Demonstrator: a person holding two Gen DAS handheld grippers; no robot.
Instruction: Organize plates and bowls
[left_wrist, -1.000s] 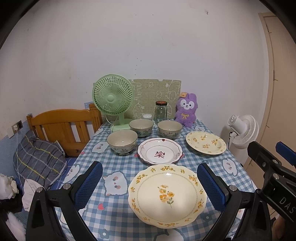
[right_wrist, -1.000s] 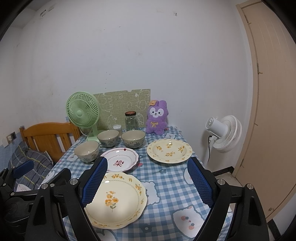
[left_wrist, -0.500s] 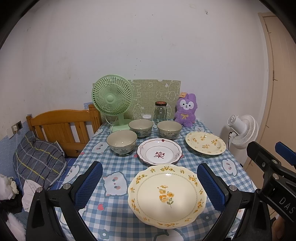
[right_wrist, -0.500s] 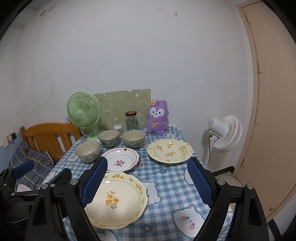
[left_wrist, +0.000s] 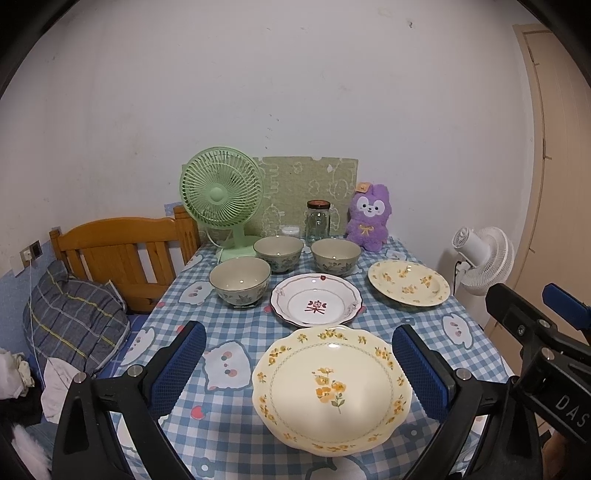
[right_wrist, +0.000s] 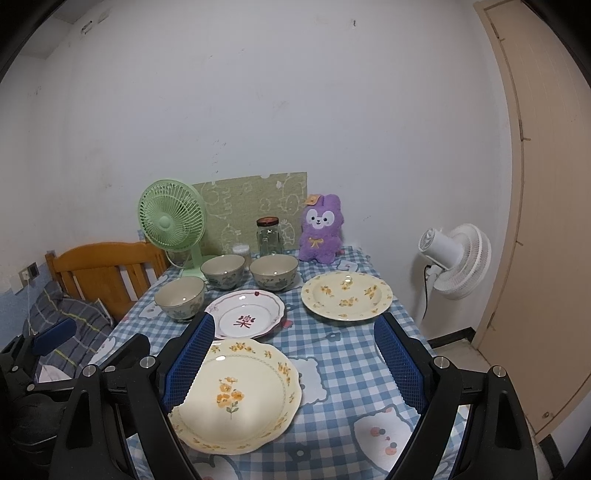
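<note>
Both my left gripper and right gripper gape wide, gripping nothing. I see them hovering above the cream yellow-flowered ceramic plate.

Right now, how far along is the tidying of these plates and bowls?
Nothing looks done yet. The three bowls stand apart, unstacked, and the three plates lie singly on the table. Nothing is in hand: the left gripper and right gripper both hang open above the near end. All the stacking is left.
</note>
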